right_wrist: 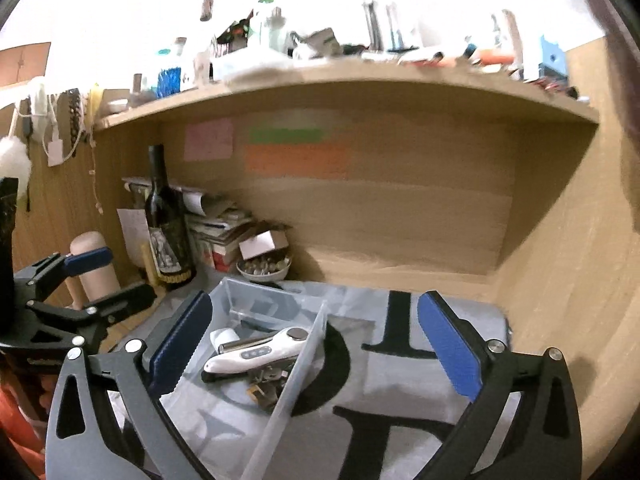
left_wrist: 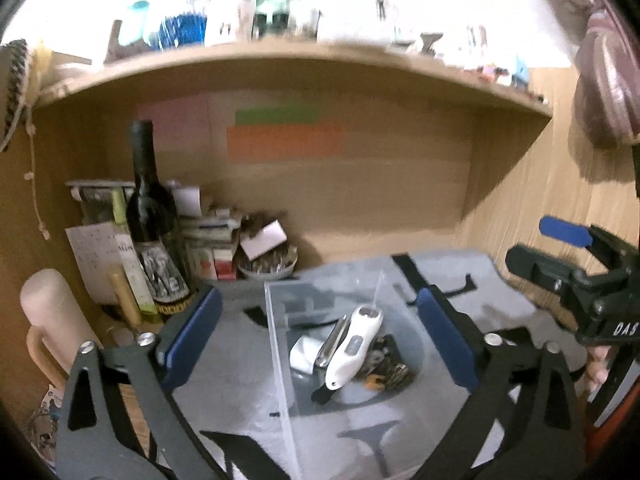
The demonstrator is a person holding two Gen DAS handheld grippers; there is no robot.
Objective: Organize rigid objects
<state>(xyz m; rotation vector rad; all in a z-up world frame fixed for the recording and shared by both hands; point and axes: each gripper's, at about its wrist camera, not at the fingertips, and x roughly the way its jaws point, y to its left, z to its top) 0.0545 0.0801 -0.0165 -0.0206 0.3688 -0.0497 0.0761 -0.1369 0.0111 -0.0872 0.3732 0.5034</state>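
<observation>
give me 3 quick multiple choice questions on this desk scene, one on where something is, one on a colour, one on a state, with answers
1. Where does the white handheld device lie?
A. inside the clear plastic box
B. on the upper shelf
C. in the bowl

2. What colour are the gripper pads?
A. red
B. blue
C. yellow

3. How do the jaws of the left gripper stand?
A. shut on the device
B. shut on nothing
C. open and empty

Answers:
1. A: it rests within the walls of the clear plastic box.
2. B: the pads show blue in both wrist views.
3. C: the fingers stand wide apart, one on each side of the box, holding nothing.
</observation>
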